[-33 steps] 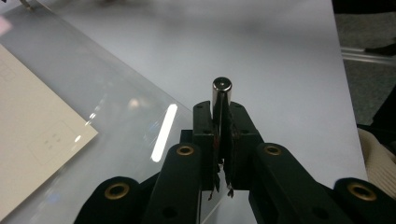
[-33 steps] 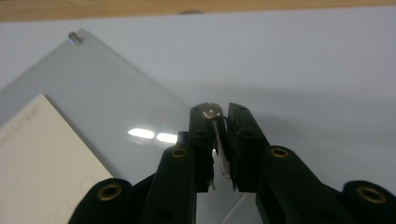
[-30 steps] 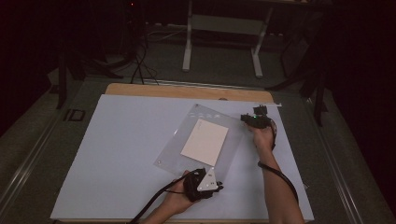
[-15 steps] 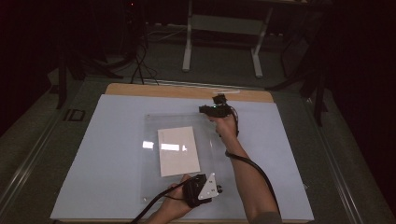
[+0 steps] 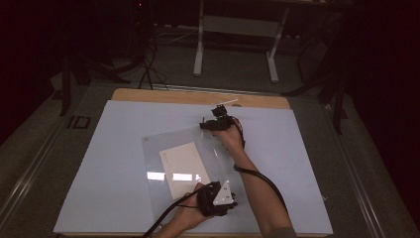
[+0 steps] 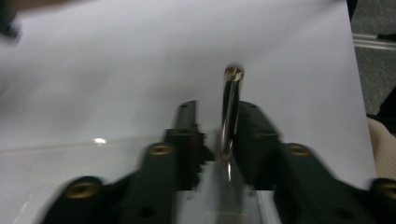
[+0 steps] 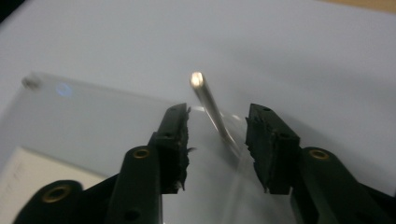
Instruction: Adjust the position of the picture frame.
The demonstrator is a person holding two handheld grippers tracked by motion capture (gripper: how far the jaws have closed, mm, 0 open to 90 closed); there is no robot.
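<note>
The clear plastic sheet holding a white card (image 5: pixel 185 158) has swung round; left claw (image 5: pixel 221 202) pinches its near corner, right claw (image 5: pixel 214 124) gapes over its far corner.

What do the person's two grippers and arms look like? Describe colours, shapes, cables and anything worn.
Both grippers are black. The left gripper carries a grey three-cornered plate on top, and a black cable trails from it. The right gripper also trails a black cable, looping along the forearm. In the gripper views, each has two blocky black jaws with brass-coloured screw holes. The forearms are bare; no sleeves or gloves can be seen.
</note>
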